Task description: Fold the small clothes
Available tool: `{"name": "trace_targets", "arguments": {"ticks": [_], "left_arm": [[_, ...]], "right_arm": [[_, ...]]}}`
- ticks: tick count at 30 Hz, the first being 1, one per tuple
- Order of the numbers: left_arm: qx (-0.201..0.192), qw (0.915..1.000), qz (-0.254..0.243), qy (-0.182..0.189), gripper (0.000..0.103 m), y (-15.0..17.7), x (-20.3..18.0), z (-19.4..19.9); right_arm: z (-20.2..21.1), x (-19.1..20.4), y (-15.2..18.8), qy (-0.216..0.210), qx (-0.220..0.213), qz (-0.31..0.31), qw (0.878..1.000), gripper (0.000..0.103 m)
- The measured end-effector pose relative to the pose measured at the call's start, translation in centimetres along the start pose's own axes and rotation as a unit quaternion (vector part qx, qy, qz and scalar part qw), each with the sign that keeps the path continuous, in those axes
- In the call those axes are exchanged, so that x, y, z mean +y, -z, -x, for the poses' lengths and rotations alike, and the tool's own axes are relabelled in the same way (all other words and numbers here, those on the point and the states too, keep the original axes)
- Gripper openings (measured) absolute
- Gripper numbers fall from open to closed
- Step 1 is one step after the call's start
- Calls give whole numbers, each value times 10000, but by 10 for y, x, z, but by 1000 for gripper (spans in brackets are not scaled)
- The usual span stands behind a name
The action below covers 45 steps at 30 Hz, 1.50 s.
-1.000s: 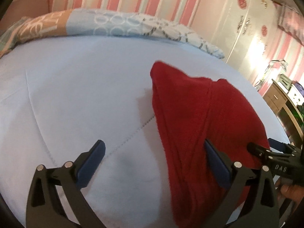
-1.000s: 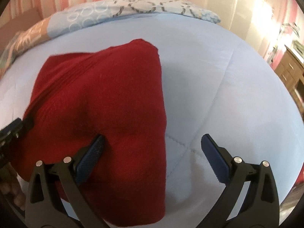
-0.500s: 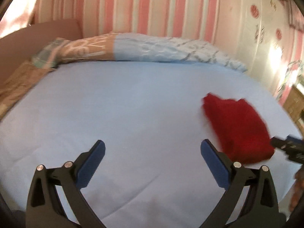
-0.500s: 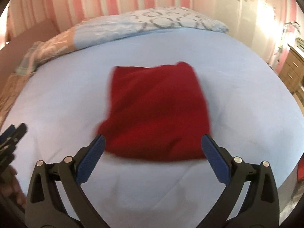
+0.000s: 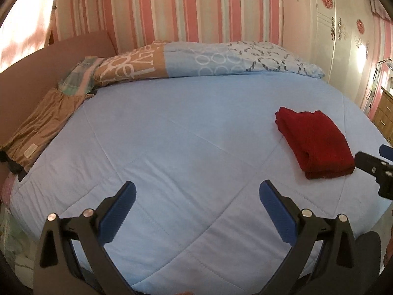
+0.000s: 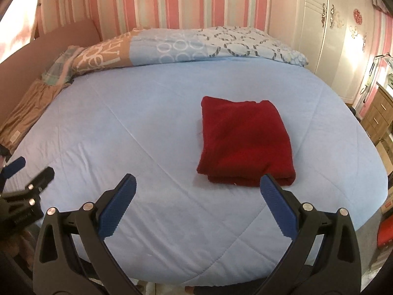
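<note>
Left gripper [image 5: 196,206], seen from its own camera, stands wide apart with nothing between its blue pads, hanging over the near part of the light blue bedspread [image 5: 172,127]. The red garment [image 5: 314,142] lies folded into a compact stack on the right side of the bed, well apart from this gripper. At the far right edge of this view the tip of the other tool pokes in, just beside the garment's near right corner. A patterned quilt [image 5: 196,61] runs along the far end of the bed.

From the right wrist camera, the right gripper [image 6: 197,205] is likewise spread wide and empty. The garment sits ahead and slightly right, its thick near edge just beyond the right pad. The fold looks finished. The risk I judge from here is that the layered near edge is soft and bulky, so a low sweep of the right finger could catch it and drag the stack open or skew it.
</note>
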<state>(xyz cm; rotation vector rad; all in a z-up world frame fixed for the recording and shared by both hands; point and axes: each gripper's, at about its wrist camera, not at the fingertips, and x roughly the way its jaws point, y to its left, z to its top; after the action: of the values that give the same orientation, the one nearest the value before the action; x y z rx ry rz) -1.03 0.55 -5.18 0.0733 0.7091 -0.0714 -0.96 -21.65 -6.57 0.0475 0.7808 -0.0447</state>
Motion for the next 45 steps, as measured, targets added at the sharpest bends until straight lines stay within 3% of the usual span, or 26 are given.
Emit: {"name": "trace_targets", "arguments": {"ticks": [13, 26, 45], "left_arm": [[-123, 9995, 304, -21, 101, -13, 3, 9], [-212, 9996, 94, 165, 101, -16, -5, 9], [-239, 9997, 58, 91, 101, -17, -11, 11]], "right_arm": [[6, 6, -3, -45, -91, -5, 9999, 100], [4, -2, -4, 52, -87, -98, 9999, 100], [3, -8, -5, -21, -32, -83, 10000, 100]]}}
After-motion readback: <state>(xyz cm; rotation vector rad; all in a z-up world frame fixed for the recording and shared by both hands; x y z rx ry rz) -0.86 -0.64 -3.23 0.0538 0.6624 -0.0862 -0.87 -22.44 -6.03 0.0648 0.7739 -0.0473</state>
